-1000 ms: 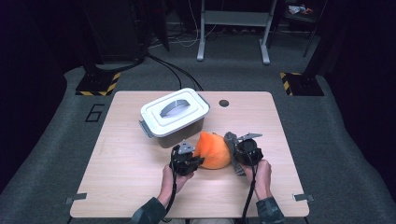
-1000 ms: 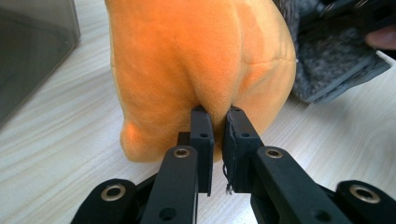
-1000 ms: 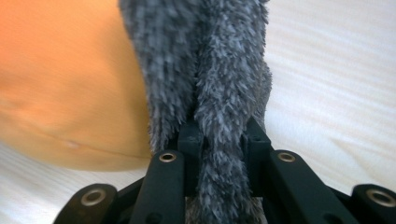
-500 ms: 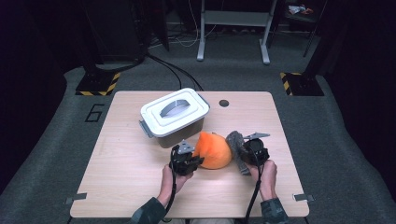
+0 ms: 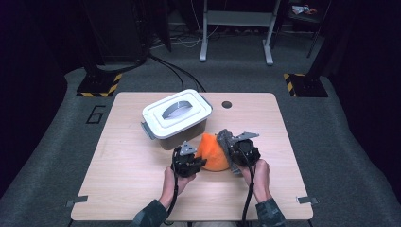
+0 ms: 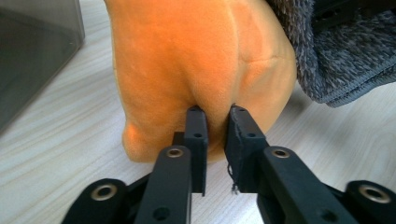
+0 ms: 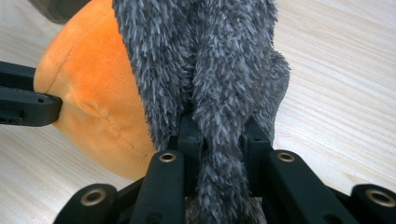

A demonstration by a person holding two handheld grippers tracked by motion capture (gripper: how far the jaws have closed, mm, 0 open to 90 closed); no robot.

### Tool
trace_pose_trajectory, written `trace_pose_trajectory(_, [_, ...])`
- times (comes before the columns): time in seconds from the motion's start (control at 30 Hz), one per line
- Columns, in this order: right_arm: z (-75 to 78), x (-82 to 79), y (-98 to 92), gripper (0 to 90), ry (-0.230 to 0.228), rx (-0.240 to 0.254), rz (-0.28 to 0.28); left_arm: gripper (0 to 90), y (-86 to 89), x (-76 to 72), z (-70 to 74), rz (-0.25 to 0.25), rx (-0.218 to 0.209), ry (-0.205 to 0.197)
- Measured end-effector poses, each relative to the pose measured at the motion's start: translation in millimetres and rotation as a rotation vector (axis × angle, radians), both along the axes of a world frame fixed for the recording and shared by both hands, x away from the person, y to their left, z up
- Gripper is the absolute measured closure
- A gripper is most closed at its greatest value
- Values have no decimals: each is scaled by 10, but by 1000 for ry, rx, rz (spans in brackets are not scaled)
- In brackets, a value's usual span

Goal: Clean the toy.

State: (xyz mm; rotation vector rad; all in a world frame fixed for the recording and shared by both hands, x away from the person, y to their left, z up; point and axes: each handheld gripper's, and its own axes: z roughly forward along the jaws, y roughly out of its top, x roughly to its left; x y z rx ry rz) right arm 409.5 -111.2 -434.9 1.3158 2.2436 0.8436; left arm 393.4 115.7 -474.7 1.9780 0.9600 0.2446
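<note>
An orange plush toy (image 5: 213, 152) with a grey furry part (image 5: 226, 139) lies on the wooden table (image 5: 118, 179), just in front of the box. My left gripper (image 5: 201, 163) meets its left side. Its jaws have just been opening and stand a little apart (image 6: 215, 112), tips against the orange fabric (image 6: 187, 60) without pinching it. My right gripper (image 5: 231, 151) is at the toy's right side, shut (image 7: 219, 126) on the grey fur (image 7: 210, 70), which bulges out between its jaws. The left gripper's jaw (image 7: 23, 107) touches the orange body (image 7: 93, 102).
A white-lidded grey storage box (image 5: 176, 116) stands right behind the toy, with its lid on. A small round hole (image 5: 227, 104) sits near the table's far edge. Dark floor with cables surrounds the table.
My right hand has shifted and risen slightly with the grey fur in its grip. The left hand has stayed where it was.
</note>
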Motion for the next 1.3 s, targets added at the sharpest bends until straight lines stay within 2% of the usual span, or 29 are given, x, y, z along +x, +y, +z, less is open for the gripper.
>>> trace_pose_trajectory(0.17, [-28,15,-41,750,7,9,-15,620,-5,-15,20,-13,13,-27])
trace_pose_trajectory(0.23, [-35,30,-54,750,-1,13,-12,543,-22,-32,28,-18,38,-55])
trace_pose_trajectory(0.3, [-37,38,-55,750,5,16,-17,505,-31,-49,33,-27,55,-86])
trace_pose_trajectory(0.4, [-42,55,-62,751,7,13,-17,461,-50,-48,30,-12,70,-97])
trace_pose_trajectory(0.43, [-42,62,-65,752,6,10,-17,452,-53,-41,30,-8,87,-103])
trace_pose_trajectory(0.5, [-36,68,-67,751,14,9,-25,440,-64,-26,16,-4,89,-103])
trace_pose_trajectory(0.57, [-39,87,-77,751,6,10,-12,442,-77,-14,2,-6,111,-108])
trace_pose_trajectory(0.67, [-38,106,-85,750,9,13,-21,470,-91,4,-26,-16,141,-118])
trace_pose_trajectory(0.7, [-38,109,-85,750,9,15,-22,482,-92,9,-38,-23,136,-113])
trace_pose_trajectory(0.9, [-27,113,-72,748,-3,25,-35,754,-114,22,-79,-38,150,-99])
trace_pose_trajectory(0.97, [-16,105,-87,748,-20,22,-29,814,-121,14,-80,-35,142,-92])
trace_pose_trajectory(1.0, [-2,91,-91,747,-17,31,-44,825,-120,11,-79,-35,131,-84])
trace_pose_trajectory(1.27, [169,-35,-110,746,-63,57,-25,848,-73,-10,-3,-43,-25,-2])
trace_pose_trajectory(1.3, [197,-55,-88,745,-69,56,-16,848,-73,-17,11,-48,-32,-7])
